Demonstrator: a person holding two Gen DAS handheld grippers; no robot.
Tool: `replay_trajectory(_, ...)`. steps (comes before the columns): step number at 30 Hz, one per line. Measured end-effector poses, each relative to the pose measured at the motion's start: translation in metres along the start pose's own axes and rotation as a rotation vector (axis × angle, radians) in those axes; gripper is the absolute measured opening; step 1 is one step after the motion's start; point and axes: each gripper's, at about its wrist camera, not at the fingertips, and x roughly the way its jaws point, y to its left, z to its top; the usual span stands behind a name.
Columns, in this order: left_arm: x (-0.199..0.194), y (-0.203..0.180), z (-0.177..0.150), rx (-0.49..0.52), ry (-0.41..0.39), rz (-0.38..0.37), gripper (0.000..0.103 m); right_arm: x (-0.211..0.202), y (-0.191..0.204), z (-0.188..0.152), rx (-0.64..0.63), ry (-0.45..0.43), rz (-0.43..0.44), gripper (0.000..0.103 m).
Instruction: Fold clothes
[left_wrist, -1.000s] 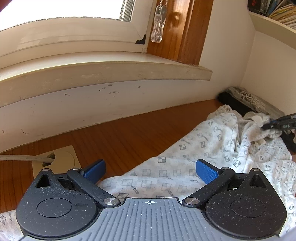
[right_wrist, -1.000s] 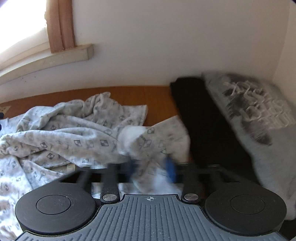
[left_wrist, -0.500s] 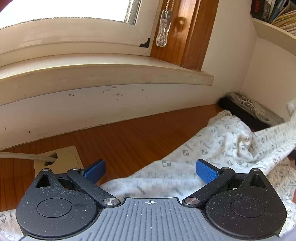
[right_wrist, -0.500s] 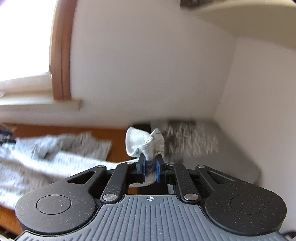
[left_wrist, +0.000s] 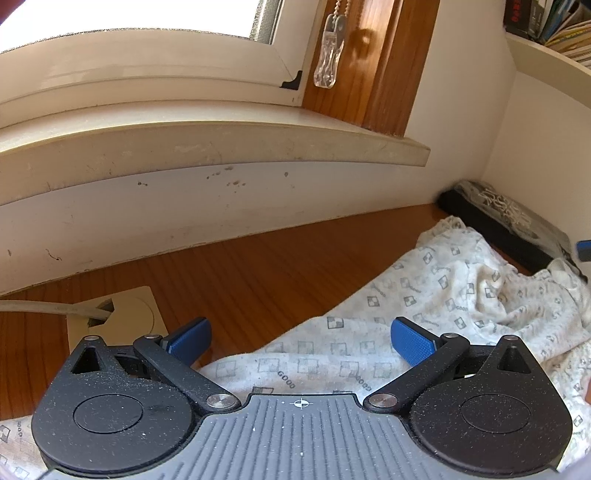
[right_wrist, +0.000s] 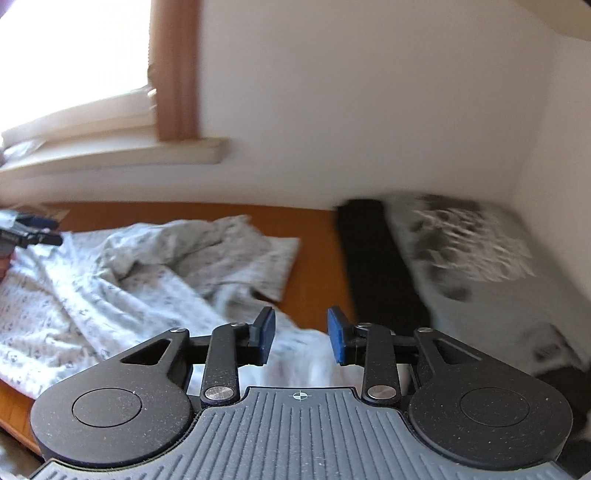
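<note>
A white garment (left_wrist: 443, 295) printed with small grey squares lies crumpled on the wooden table (left_wrist: 280, 266). My left gripper (left_wrist: 300, 336) is open just above its near part, the cloth lying under and between the blue pads (left_wrist: 412, 338) without being pinched. In the right wrist view the same garment (right_wrist: 147, 266) spreads to the left, and my right gripper (right_wrist: 301, 338) is open over a white edge of it with nothing held. The left gripper (right_wrist: 29, 232) shows at the far left edge.
A folded black garment (right_wrist: 376, 258) and a folded grey printed one (right_wrist: 472, 251) lie stacked by the corner wall. A beige cable plate (left_wrist: 122, 314) with a cable sits in the table at left. The window sill (left_wrist: 221, 140) overhangs the back wall.
The right gripper, shut on a bunch of the white garment and raised half a second ago, has come down and opened, letting the cloth go. The left gripper has barely moved.
</note>
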Motion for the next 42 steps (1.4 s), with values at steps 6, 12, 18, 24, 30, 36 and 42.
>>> replay_trajectory(6, 0.001, 0.0, 0.001, 0.011, 0.004, -0.001, 0.103, 0.059, 0.036, 0.007, -0.066, 0.021, 0.156, 0.046)
replay_trajectory(12, 0.002, -0.001, 0.001, 0.012, 0.008, 0.004, 0.103, 0.094, 0.046, 0.001, -0.078, 0.078, 0.18, 0.045)
replay_trajectory(18, 0.002, -0.002, 0.0, 0.013, 0.009, 0.007, 0.103, 0.089, 0.04, -0.005, -0.065, 0.078, 0.148, 0.005)
replay_trajectory(24, 0.001, -0.001, 0.001, 0.005, 0.006, 0.007, 0.103, 0.047, 0.044, 0.0, -0.086, 0.014, 0.043, 0.001)
replay_trajectory(30, 0.003, -0.003, 0.001, 0.012, 0.017, 0.008, 0.103, 0.023, 0.036, 0.005, -0.056, -0.017, 0.072, 0.001)
replay_trajectory(36, 0.003, 0.0, 0.0, -0.002, 0.014, 0.009, 0.103, 0.057, 0.034, 0.006, -0.021, 0.008, 0.132, 0.01)
replay_trajectory(42, 0.004, 0.001, 0.001, 0.0, 0.018, 0.007, 0.103, 0.096, 0.059, 0.004, -0.094, 0.054, 0.206, 0.029)
